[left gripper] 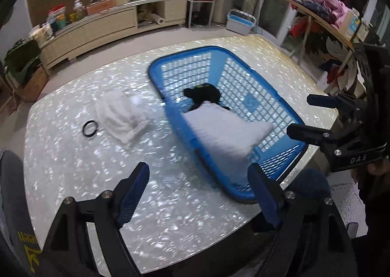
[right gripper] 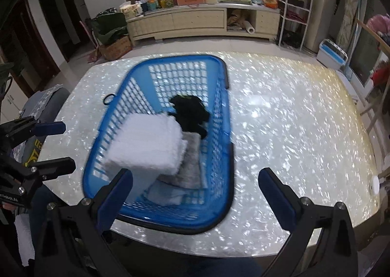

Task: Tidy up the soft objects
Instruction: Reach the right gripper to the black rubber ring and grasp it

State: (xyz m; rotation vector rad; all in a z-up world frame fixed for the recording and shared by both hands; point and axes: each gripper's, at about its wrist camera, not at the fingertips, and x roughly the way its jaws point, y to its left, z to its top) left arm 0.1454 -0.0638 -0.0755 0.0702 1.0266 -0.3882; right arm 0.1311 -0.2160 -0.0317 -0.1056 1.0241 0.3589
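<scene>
Blue plastic lattice basket (right gripper: 220, 116) on the glittering table (right gripper: 292, 118) contains a folded fluffy white towel (right gripper: 148, 145) and black cloth (right gripper: 189, 111). Left tongs (left gripper: 198, 194) and right tongs (right gripper: 195, 194): jaws apart, holding nothing.

Basket (left gripper: 275, 106) bright blue, lattice walls. Folded towel (left gripper: 229, 135) white; second towel (left gripper: 121, 116) white. Garment (left gripper: 202, 94) black. Bench (left gripper: 73, 155) pearly white, glittering flecks. Ring (left gripper: 89, 128) black. Gripper pads (left gripper: 132, 194) dark blue.

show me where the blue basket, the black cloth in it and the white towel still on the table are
blue basket (left gripper: 280, 103), left wrist view, right wall.
black cloth (right gripper: 190, 112), right wrist view, its middle.
white towel (left gripper: 119, 116), left wrist view, its middle.
</scene>
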